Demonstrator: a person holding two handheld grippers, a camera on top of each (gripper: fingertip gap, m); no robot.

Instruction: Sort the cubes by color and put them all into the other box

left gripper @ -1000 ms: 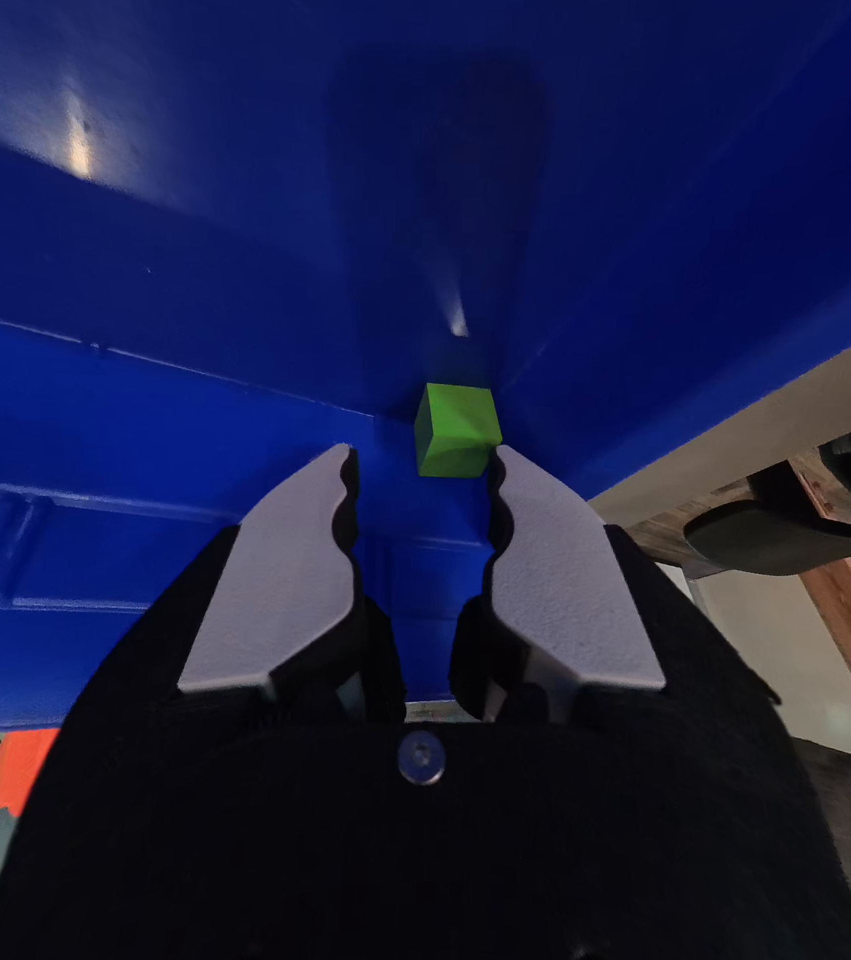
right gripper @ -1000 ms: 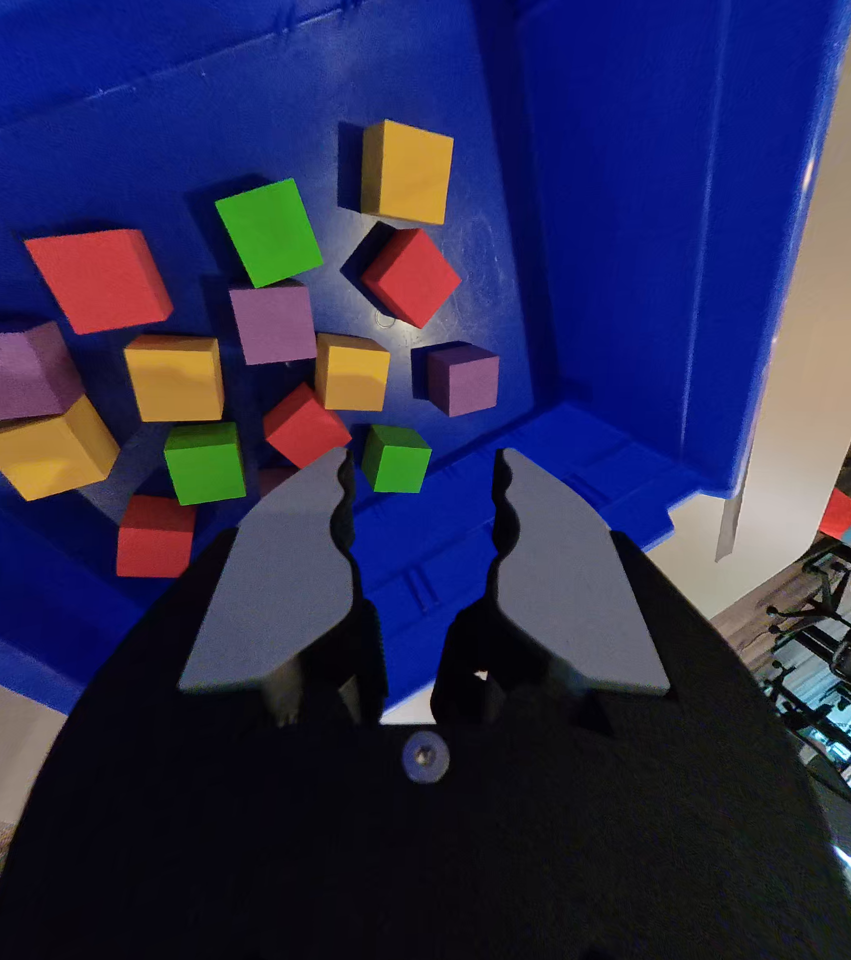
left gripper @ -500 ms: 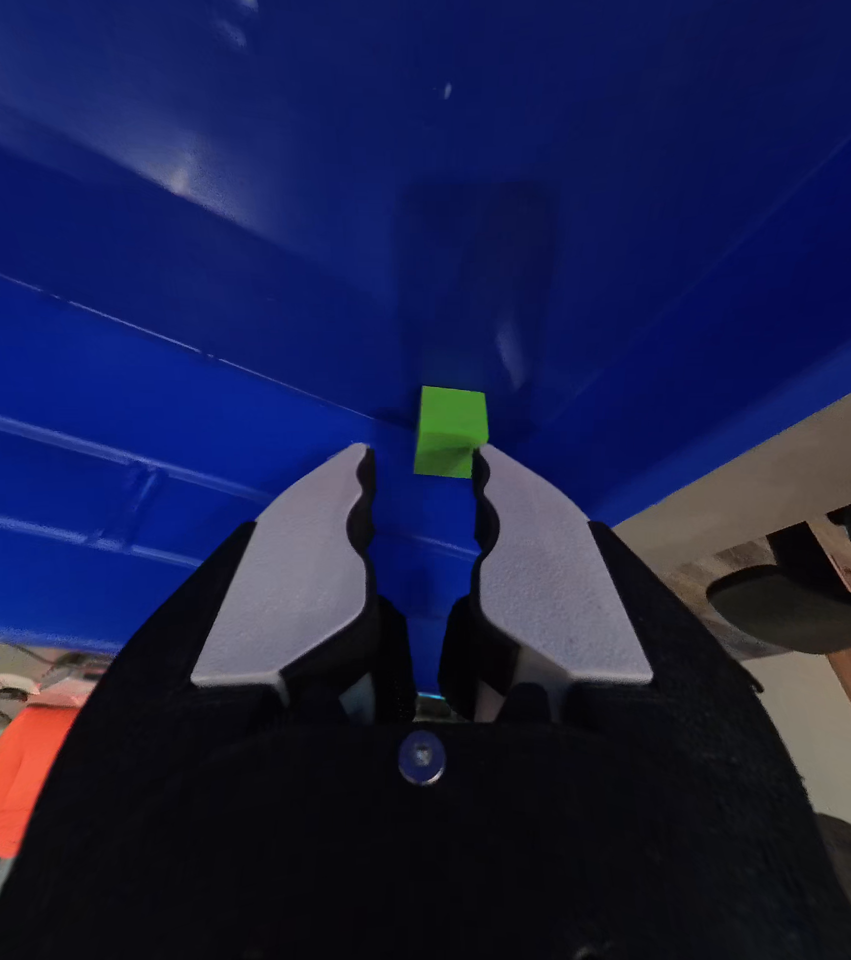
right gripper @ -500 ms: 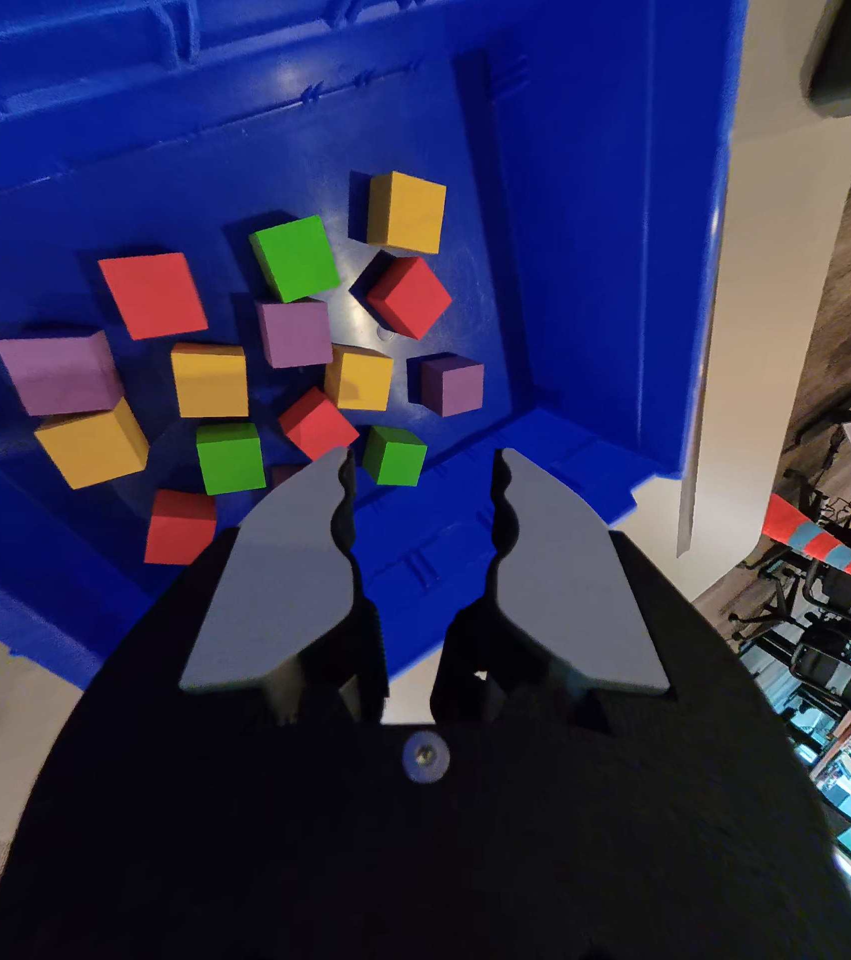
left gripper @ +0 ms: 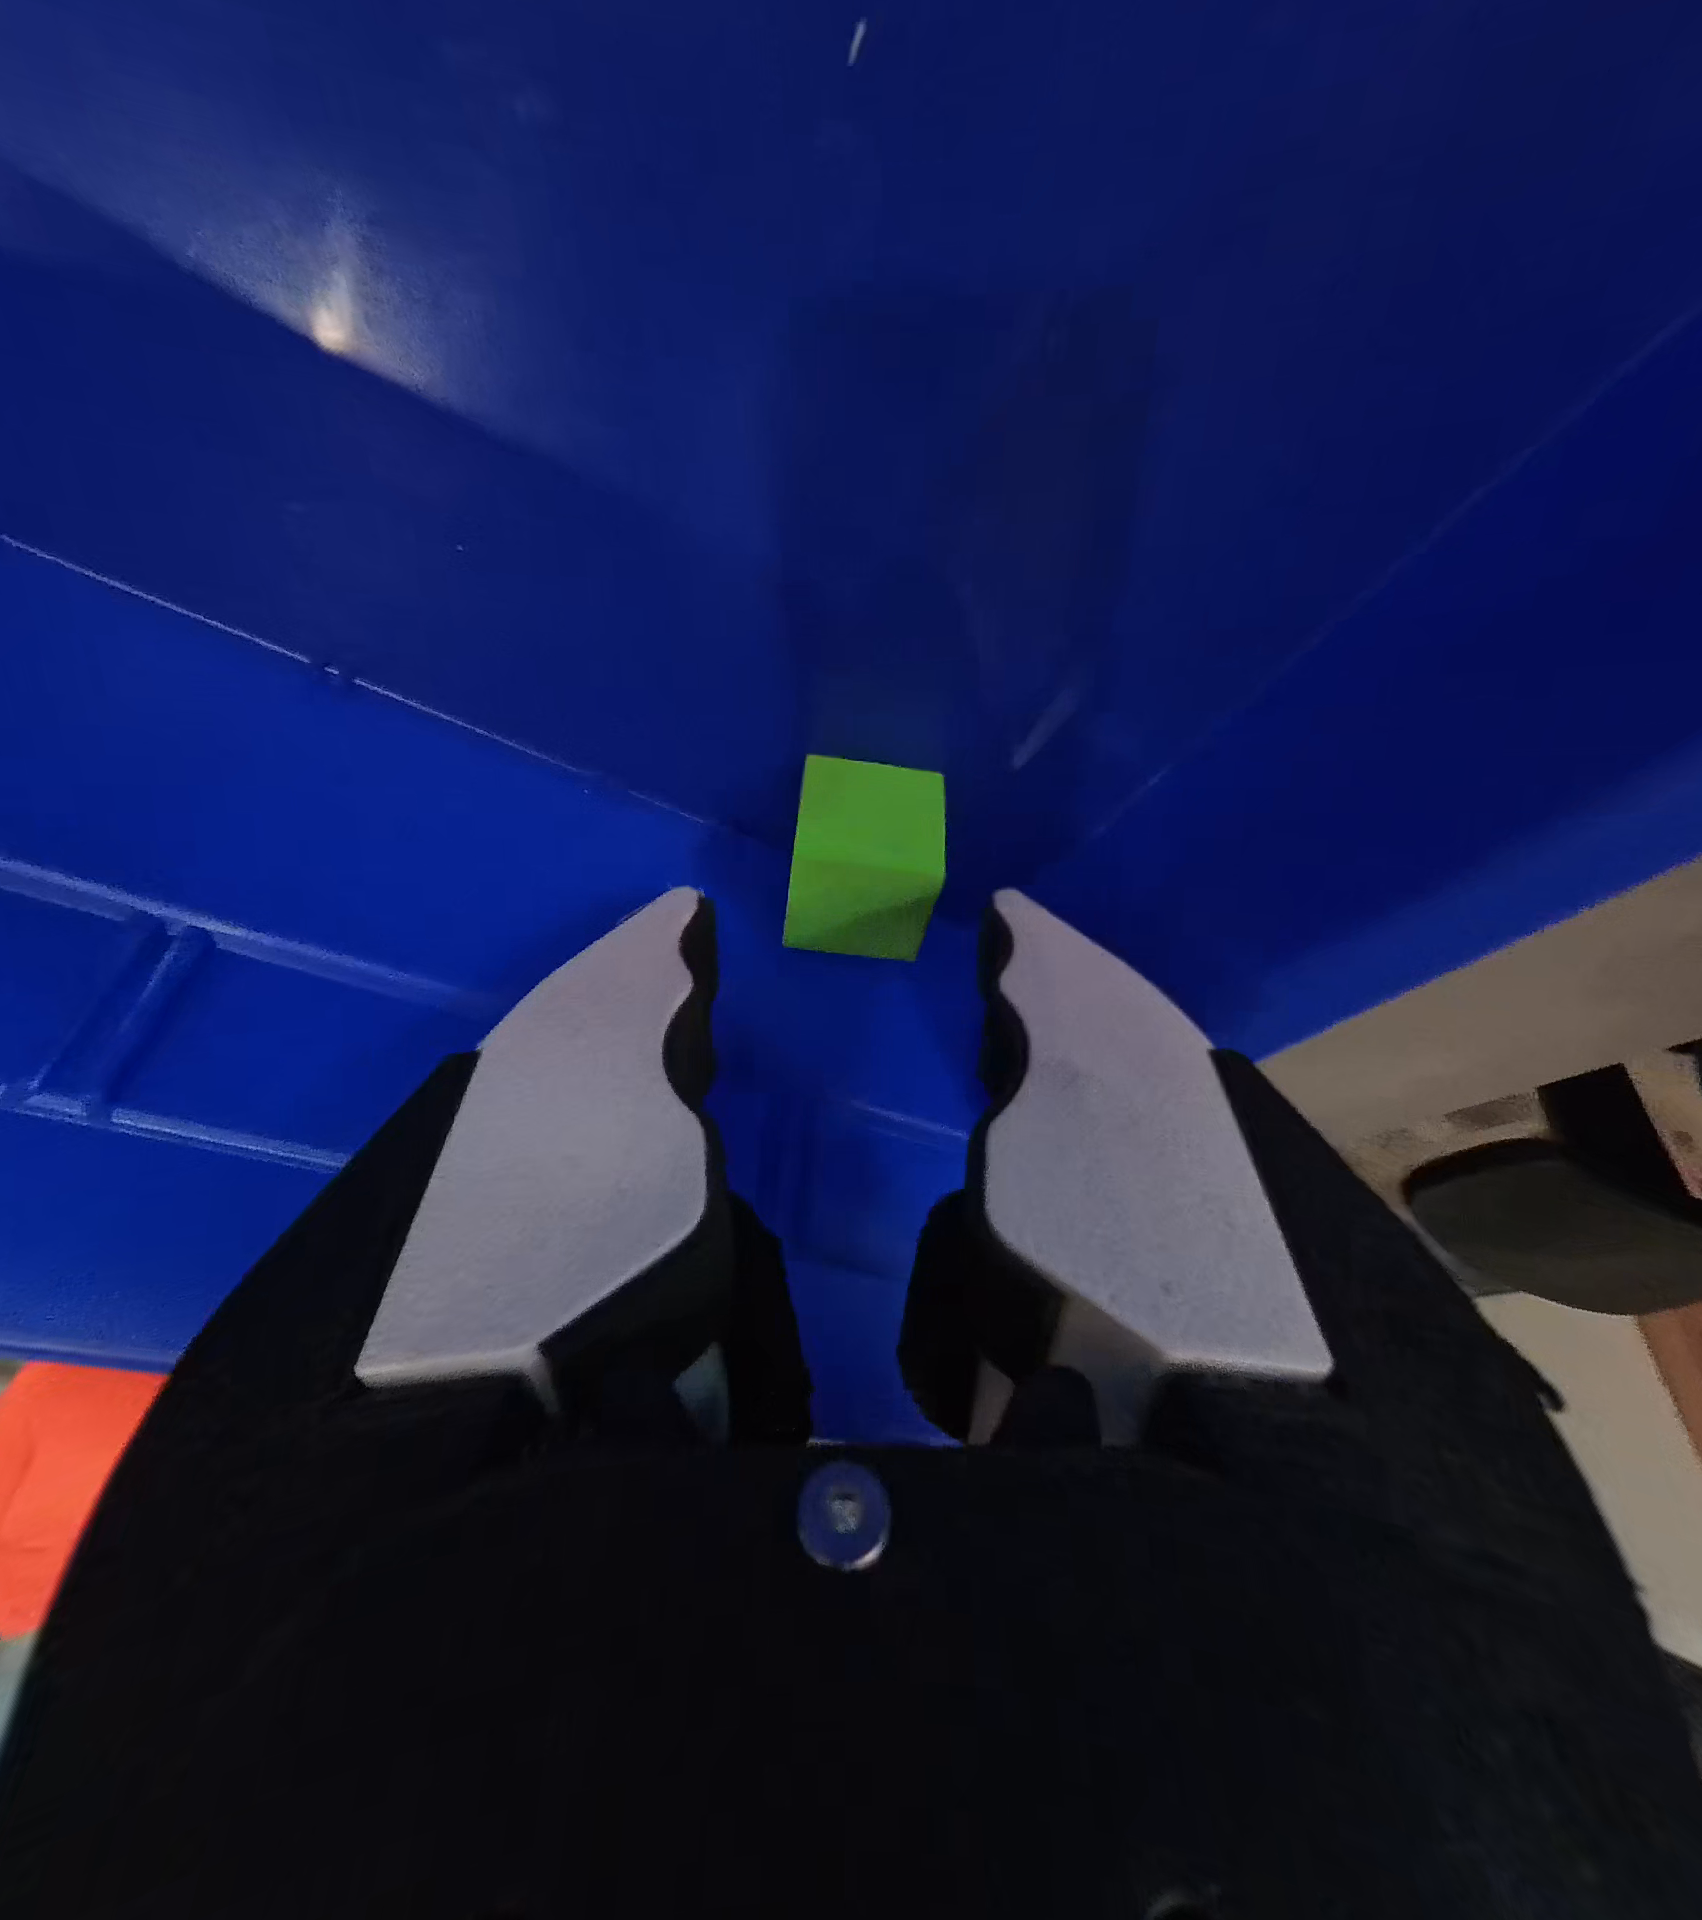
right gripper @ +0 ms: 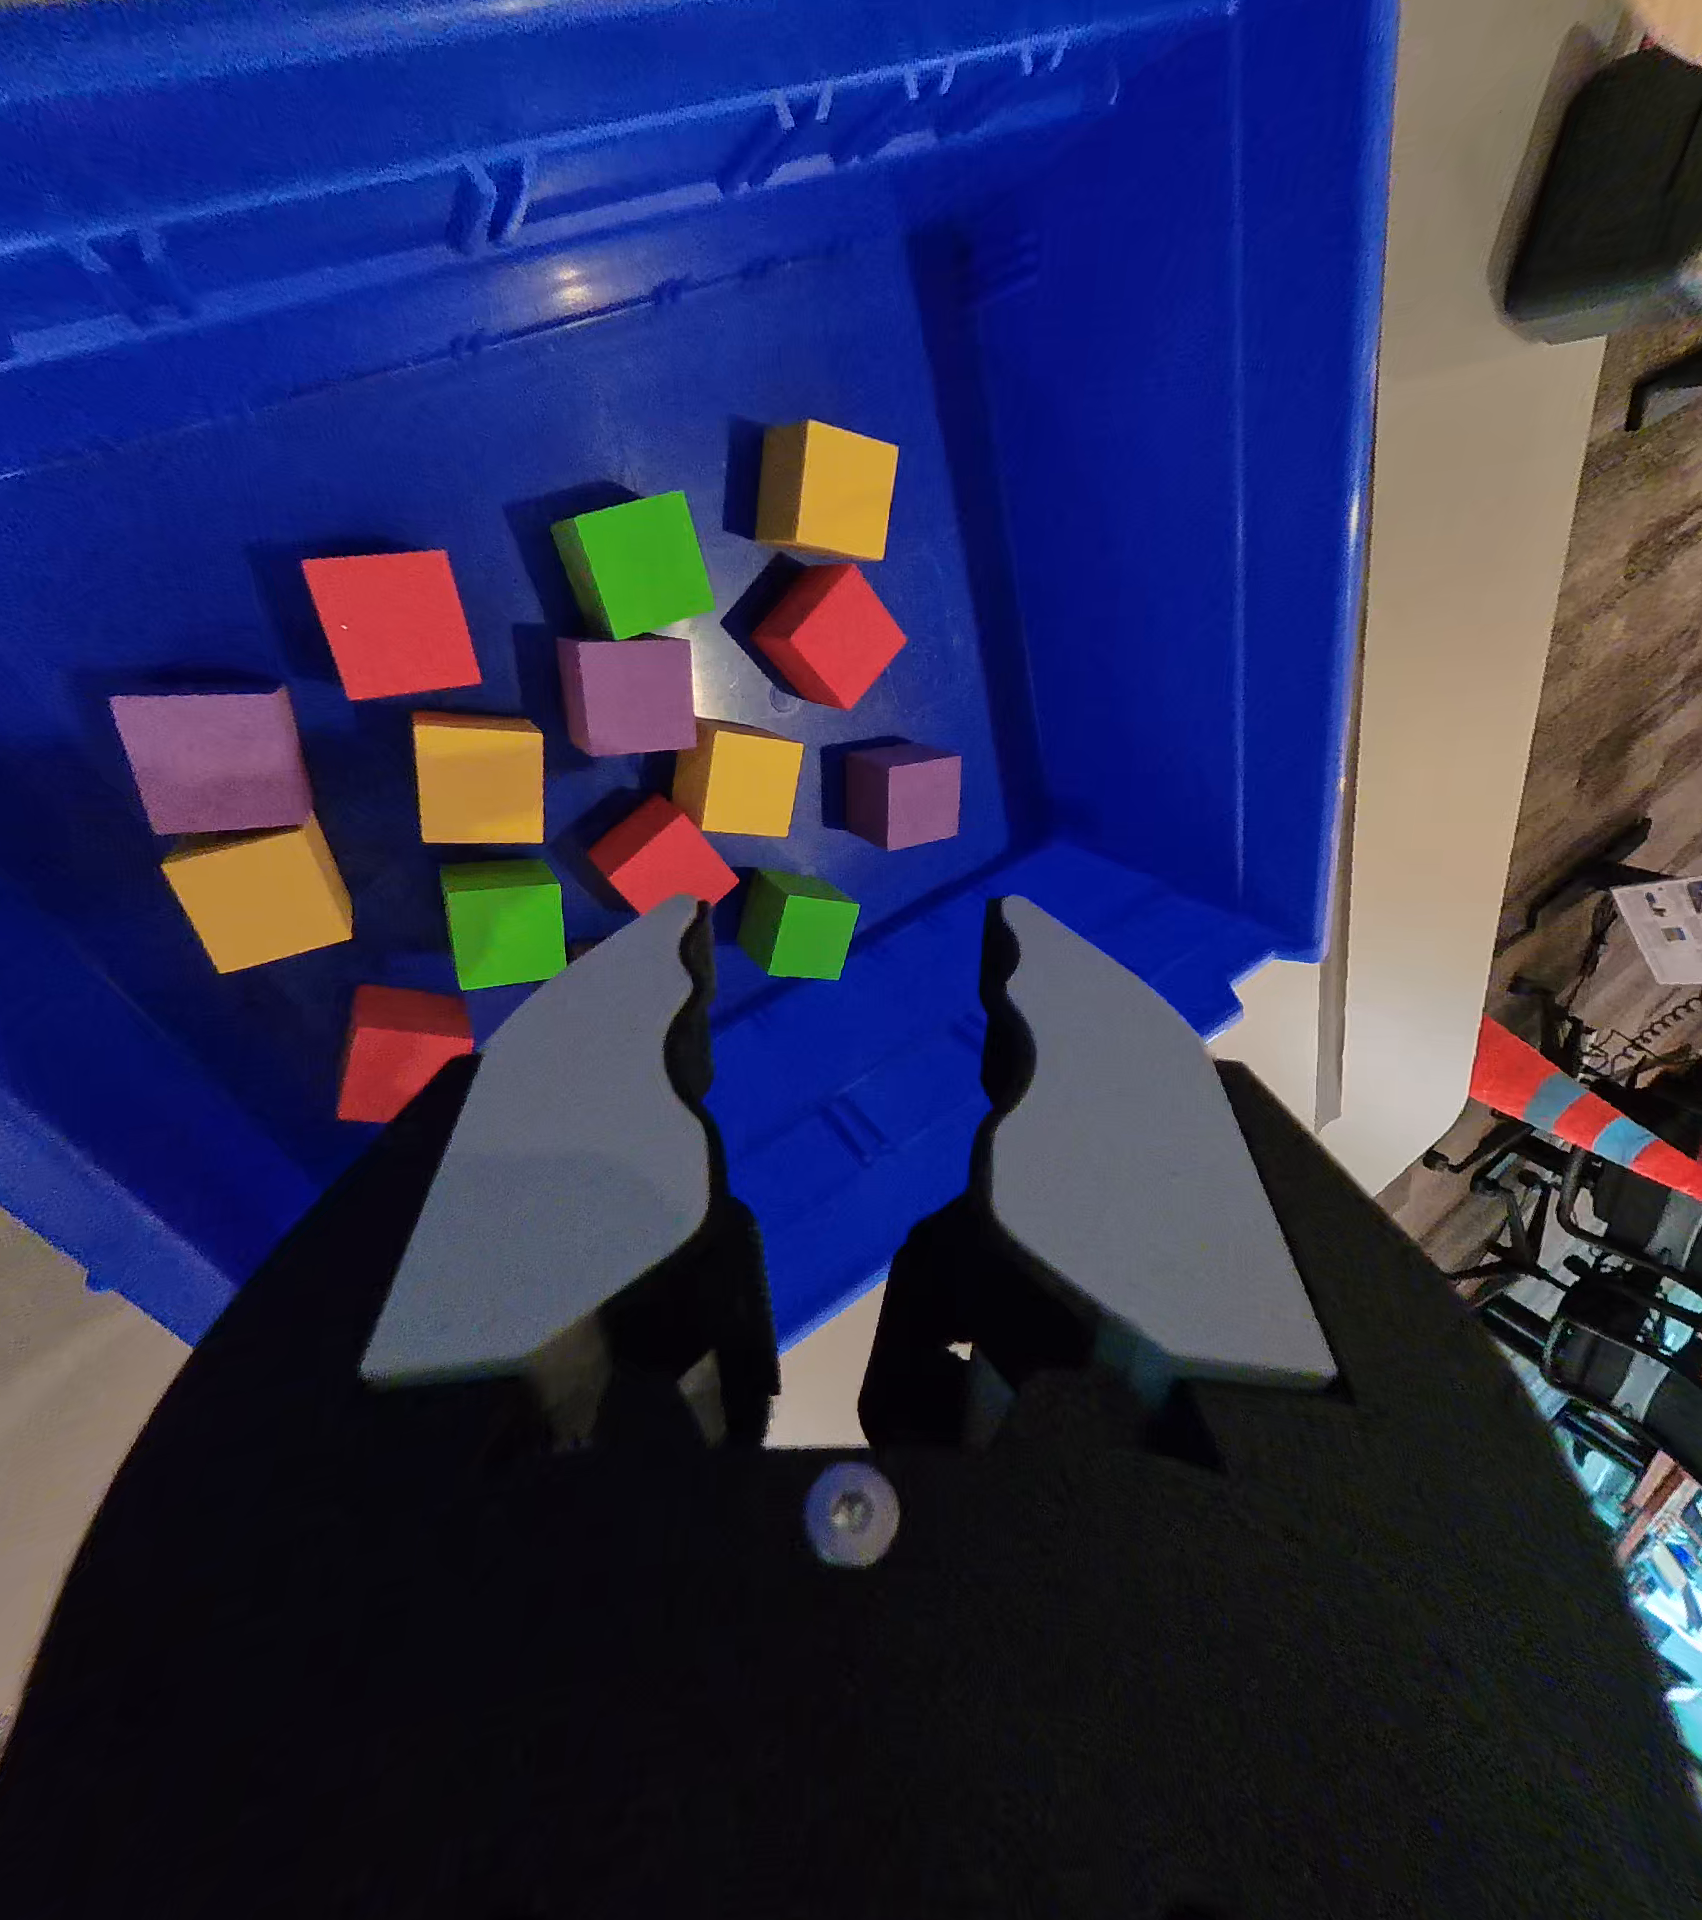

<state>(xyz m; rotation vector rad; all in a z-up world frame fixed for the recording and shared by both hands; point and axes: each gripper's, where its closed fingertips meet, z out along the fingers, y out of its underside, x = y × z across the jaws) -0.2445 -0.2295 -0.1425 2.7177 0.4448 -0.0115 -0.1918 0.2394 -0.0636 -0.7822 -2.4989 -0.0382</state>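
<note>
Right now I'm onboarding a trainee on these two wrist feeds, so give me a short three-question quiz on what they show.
1. True or false: the left claw is shut on the lone green cube in the corner of its blue bin.
2. Multiple choice: how many green cubes lie in the right view's blue bin? A) one B) three C) five
3. Short answer: which cube shows in the opening of the right claw, near its left finger?

Key
1. False: its jaws stand apart, the cube just beyond the tips.
2. B
3. The small green cube.
</note>
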